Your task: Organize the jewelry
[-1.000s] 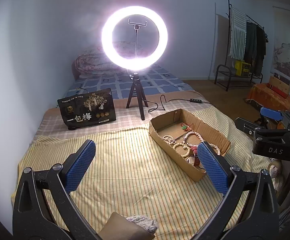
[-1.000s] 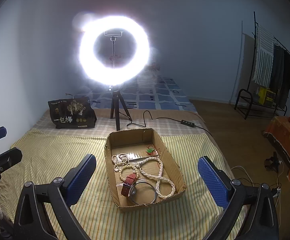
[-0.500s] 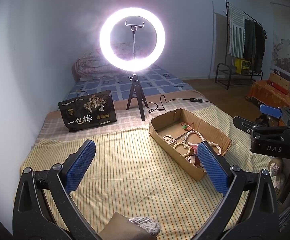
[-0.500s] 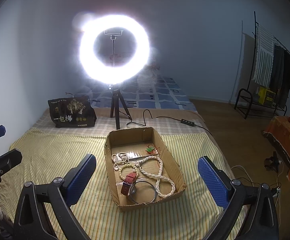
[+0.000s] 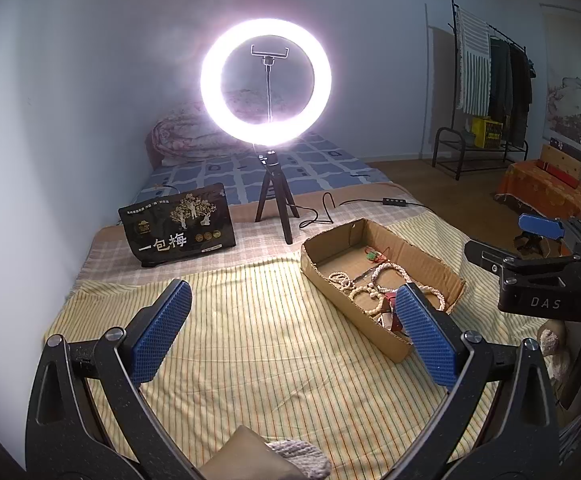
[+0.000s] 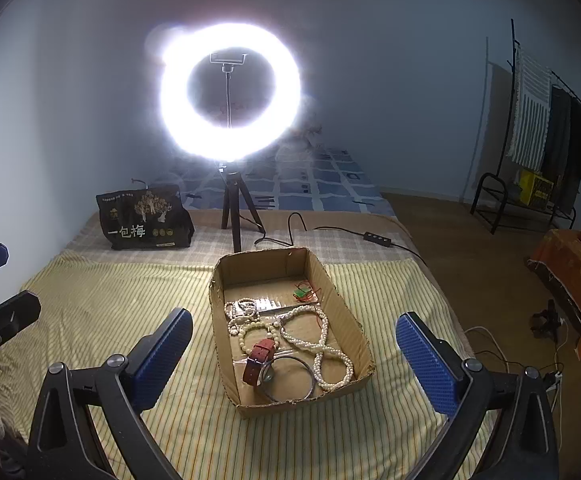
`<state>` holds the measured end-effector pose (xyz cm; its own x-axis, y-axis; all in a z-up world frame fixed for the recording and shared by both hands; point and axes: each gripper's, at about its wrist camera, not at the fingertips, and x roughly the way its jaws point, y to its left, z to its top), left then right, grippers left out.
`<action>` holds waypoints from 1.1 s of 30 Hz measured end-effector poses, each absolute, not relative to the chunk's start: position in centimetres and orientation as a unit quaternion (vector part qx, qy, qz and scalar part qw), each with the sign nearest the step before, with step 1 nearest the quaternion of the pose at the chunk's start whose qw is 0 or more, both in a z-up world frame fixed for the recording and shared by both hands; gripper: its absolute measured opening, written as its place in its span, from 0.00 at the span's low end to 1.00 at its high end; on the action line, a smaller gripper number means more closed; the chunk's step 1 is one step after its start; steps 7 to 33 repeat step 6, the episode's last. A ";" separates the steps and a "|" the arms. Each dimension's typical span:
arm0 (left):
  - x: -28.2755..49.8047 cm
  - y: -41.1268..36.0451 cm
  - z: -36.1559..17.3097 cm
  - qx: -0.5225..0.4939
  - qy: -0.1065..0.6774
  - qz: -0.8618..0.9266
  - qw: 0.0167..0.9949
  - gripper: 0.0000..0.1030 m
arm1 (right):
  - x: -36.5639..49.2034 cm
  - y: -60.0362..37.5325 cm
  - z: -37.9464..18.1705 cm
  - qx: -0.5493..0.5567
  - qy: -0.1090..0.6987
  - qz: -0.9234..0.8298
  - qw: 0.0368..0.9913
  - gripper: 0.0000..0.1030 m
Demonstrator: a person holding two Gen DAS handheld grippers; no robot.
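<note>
While both views take in the bed point(image 5: 250, 360) and lit ring light point(image 5: 265, 82), only the right wrist view looks straight down into the cardboard box point(image 6: 226, 276) at frame centre: pearl necklace point(image 6: 322, 344), bead bracelets point(image 6: 246, 320), red-strap watch point(image 6: 259, 362), thin bangle point(image 6: 308, 374). Left wrist view shows that box at centre right, contents partly hidden. Left gripper point(image 5: 290, 332) and right gripper point(image 6: 294, 352): fingers spread wide, holding nothing.
</note>
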<state>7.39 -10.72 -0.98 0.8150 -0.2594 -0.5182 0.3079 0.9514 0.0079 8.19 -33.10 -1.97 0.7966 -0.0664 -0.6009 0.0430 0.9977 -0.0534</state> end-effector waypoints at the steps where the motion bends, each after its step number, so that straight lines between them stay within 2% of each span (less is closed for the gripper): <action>1: 7.4 -10.6 -0.9 0.046 0.261 -0.148 0.953 1.00 | 8.2 -33.1 -2.0 -0.019 0.318 -0.029 0.947 1.00; 33: 7.6 -10.3 -0.7 0.050 0.251 -0.148 0.955 1.00 | 8.1 -33.0 -2.0 -0.019 0.319 -0.030 0.947 1.00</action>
